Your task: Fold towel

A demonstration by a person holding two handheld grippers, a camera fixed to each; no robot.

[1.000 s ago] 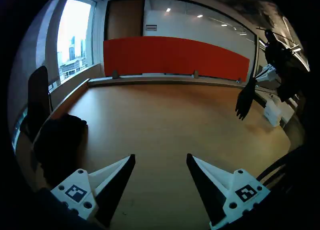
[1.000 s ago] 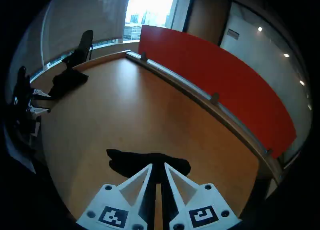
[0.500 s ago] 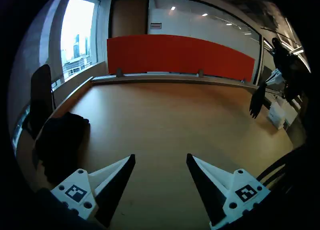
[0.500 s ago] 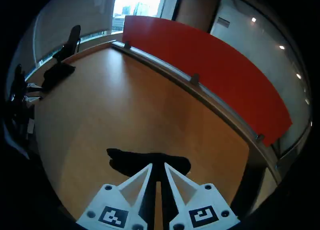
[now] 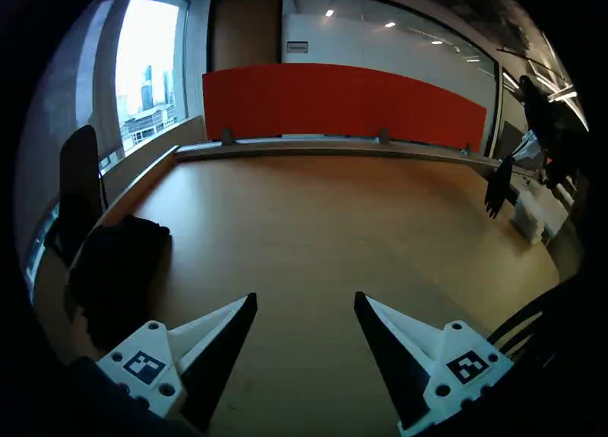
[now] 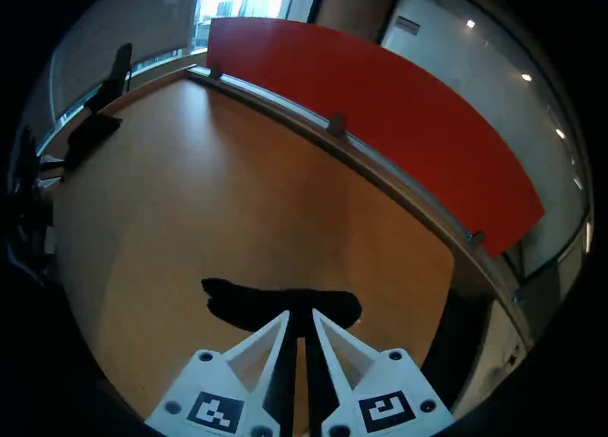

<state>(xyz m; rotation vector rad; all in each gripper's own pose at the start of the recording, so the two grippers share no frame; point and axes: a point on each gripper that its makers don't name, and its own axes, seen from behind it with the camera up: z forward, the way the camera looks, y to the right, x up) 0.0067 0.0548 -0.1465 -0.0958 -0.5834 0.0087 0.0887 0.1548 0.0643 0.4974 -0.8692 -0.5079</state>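
Your right hand-held gripper (image 6: 301, 313) pinches the dark towel (image 6: 228, 300), which seems to dangle above the bench (image 6: 190, 194); your left hand-held gripper (image 5: 304, 296) is spread, empty. A one-corner pinch could slip if it swings

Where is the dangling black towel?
In the right gripper view, the black towel hangs pinched by the right gripper, above the wooden table.

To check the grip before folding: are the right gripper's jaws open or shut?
Shut on the dark towel. The right gripper has its jaws almost together, and the cloth bunches out on both sides of their tips.
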